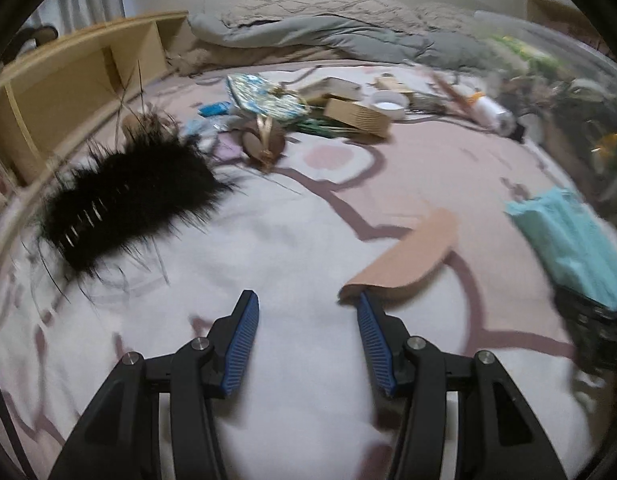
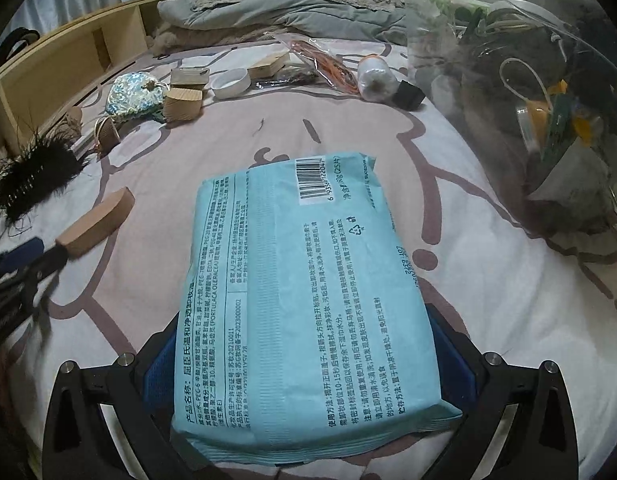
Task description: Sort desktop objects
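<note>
My right gripper (image 2: pixel 304 364) is shut on a light blue wet-wipes pack (image 2: pixel 304 288) and holds it above the bed sheet; the pack also shows in the left wrist view (image 1: pixel 572 236) at the right. My left gripper (image 1: pixel 306 304) is open and empty, low over the sheet. A tan half-round wooden piece (image 1: pixel 408 260) lies just past its right fingertip, touching or nearly touching it; it also shows in the right wrist view (image 2: pixel 96 222). A black furry hair clip (image 1: pixel 128 204) lies to the left.
At the back lie a patterned pouch (image 2: pixel 134 94), cardboard boxes (image 1: pixel 356 118), a white round dish (image 2: pixel 230 82), a white bottle (image 2: pixel 374 76) and a black block (image 2: pixel 408 96). A clear bin (image 2: pixel 528 92) of items stands right. A wooden shelf (image 1: pixel 68 84) runs along the left.
</note>
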Motion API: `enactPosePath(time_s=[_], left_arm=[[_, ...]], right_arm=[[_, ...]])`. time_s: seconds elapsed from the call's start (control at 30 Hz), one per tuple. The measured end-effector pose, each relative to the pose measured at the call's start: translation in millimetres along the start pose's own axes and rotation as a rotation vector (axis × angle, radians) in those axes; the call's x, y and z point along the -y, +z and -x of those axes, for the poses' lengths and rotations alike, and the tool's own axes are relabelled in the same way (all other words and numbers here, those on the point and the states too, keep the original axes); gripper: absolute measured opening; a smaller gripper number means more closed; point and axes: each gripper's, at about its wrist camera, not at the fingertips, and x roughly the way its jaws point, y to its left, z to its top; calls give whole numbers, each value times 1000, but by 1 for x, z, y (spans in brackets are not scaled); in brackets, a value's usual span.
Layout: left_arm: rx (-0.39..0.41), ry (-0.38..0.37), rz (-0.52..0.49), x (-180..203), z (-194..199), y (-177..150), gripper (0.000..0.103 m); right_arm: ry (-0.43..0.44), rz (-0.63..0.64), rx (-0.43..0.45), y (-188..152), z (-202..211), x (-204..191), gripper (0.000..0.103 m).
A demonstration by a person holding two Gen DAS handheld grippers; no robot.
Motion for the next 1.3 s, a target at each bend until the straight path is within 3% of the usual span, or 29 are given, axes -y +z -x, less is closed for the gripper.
enactPosePath(time_s=[0.03, 0.13, 0.17, 0.33, 0.4, 0.73, 1.03, 1.13, 1.2, 1.3], left_arm=[[-5, 30, -2, -2, -4, 2, 53], [-35, 10, 46, -13, -8, 3, 59], [-36, -5, 53, -14, -6, 2, 62], [-65, -129, 119, -8, 8, -2, 93], [-82, -157, 153, 0, 9, 2, 96], [-164, -143, 265, 37, -12, 26, 102], [-170, -60, 413, 40, -31, 42, 101], [-145, -54, 385, 41, -30, 38, 97], [-125, -30, 306, 45, -28, 32, 92], [-106, -61, 261, 43, -25, 28, 92]], right_arm=[[0, 0, 0, 0, 0, 0, 103], [-1, 6, 3, 0, -1, 0, 103], [-2, 11, 5, 0, -2, -1, 103], [-12, 18, 16, -1, -2, -2, 103], [-9, 16, 19, -1, -1, -2, 103], [35, 42, 19, -3, 1, 1, 103], [44, 41, 22, -3, 1, 3, 103], [49, 40, 20, -3, 2, 3, 103], [54, 41, 17, -2, 1, 4, 103], [58, 43, 15, -2, 1, 4, 103]])
